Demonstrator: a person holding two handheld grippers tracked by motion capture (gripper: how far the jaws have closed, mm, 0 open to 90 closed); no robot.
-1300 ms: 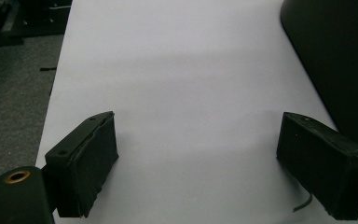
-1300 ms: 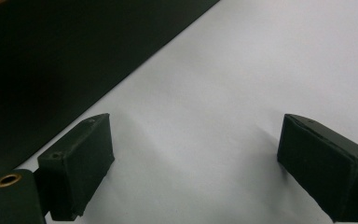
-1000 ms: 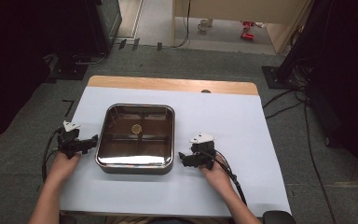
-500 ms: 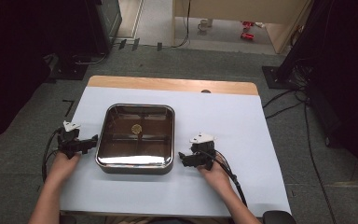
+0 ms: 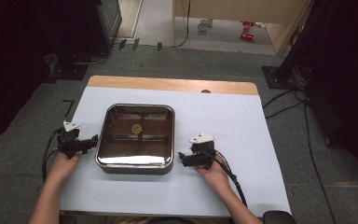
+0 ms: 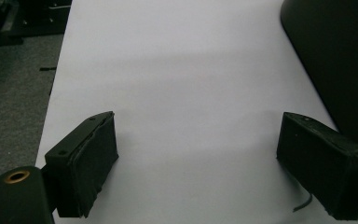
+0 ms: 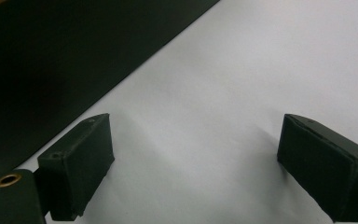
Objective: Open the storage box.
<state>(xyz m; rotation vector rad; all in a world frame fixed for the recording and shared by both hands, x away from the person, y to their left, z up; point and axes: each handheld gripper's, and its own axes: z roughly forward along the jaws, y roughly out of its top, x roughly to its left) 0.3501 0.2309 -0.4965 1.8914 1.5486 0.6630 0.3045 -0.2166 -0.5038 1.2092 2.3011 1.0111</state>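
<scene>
High view: a worktop (image 5: 242, 121) covered with a white sheet, a strip of bare wood showing along its far edge, carries a square metal tray (image 5: 136, 138) with rounded corners, set left of centre and nearer the left edge than the right. A small round yellowish object (image 5: 136, 128) lies on the tray floor, toward the far side; what it is cannot be told. The left tongs (image 5: 89, 141), held in the person's left hand (image 5: 65, 161), rest at the worktop's left edge just beside the tray's left wall, pointing toward it. The right tongs (image 5: 182, 157), held in the right hand (image 5: 212, 173), rest on the sheet just beside the tray's near right corner, also pointing toward it; a black cable (image 5: 233, 179) trails from them toward the near edge. Left gripper view: the left tongs (image 6: 196, 172) stand wide apart over bare white sheet, nothing between them, with the dark tray wall (image 6: 340, 56) at upper right. Right gripper view: the right tongs (image 7: 193, 170) likewise stand wide apart and empty over the sheet, the dark tray wall (image 7: 65, 60) crossing the upper left.
</scene>
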